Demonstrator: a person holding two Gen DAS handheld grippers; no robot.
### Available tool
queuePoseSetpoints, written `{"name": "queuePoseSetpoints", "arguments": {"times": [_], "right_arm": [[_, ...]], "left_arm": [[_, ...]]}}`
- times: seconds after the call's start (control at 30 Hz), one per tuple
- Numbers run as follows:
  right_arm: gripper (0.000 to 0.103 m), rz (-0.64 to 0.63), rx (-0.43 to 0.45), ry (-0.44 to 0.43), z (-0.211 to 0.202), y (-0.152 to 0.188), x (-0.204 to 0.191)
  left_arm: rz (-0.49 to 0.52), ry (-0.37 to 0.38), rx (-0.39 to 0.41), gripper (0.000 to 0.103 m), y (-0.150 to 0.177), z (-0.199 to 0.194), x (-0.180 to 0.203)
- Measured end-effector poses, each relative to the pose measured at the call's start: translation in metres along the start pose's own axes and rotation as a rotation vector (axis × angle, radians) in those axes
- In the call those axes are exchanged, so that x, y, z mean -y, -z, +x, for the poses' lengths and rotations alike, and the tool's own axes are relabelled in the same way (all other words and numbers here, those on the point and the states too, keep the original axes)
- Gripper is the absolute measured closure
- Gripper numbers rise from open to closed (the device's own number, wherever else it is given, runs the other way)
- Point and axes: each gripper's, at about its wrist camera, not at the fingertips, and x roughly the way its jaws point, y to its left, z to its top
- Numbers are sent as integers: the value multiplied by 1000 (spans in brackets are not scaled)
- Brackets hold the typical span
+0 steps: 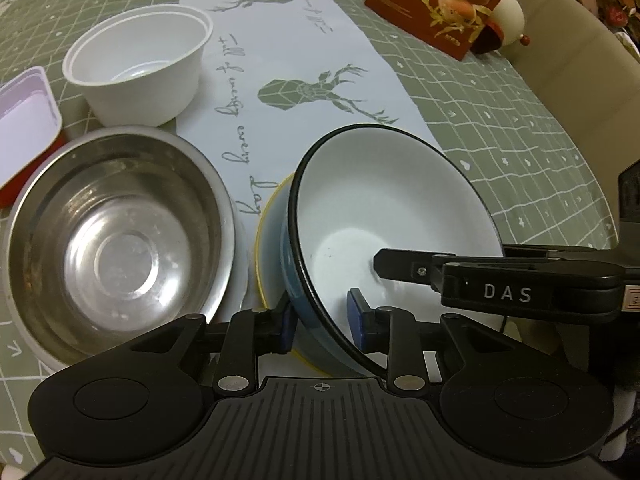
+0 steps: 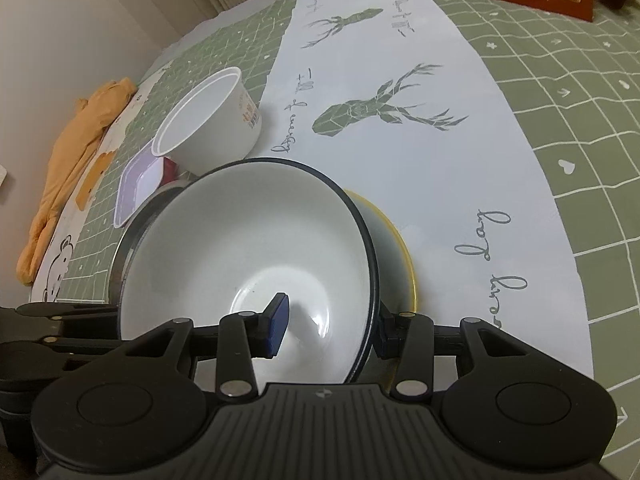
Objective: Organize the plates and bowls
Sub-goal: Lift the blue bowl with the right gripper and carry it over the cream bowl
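A blue bowl with a white inside and black rim (image 1: 384,204) sits tilted in a yellow-rimmed plate (image 1: 266,240). My left gripper (image 1: 322,320) straddles its near wall, one pad outside and one inside, with a gap showing at the wall. My right gripper (image 2: 332,328) straddles the opposite wall of the same bowl (image 2: 248,248), also with a gap; its finger shows in the left wrist view (image 1: 404,268). The yellow plate (image 2: 400,248) shows behind the bowl. A steel bowl (image 1: 116,240) stands to the left.
A white plastic bowl (image 1: 144,64) and a lilac tray (image 1: 24,116) stand behind the steel bowl. A red box (image 1: 444,0) is at the back right. An orange cloth (image 2: 76,152) lies at the table's left edge. A deer-print runner (image 2: 400,100) crosses the green cloth.
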Motion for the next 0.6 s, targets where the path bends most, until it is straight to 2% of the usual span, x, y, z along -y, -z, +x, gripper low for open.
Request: {"name": "queuePoseSetpoints", "arguments": {"times": [0.37,0.6], "right_arm": [[61,40,-40,-40,0,-5,4],[61,32,-40,-30,2,-8,2]], "left_arm": [[-85,85,-65,73,-8,2,-20],[-79,73,-70,70,-11,-3,-20]]}}
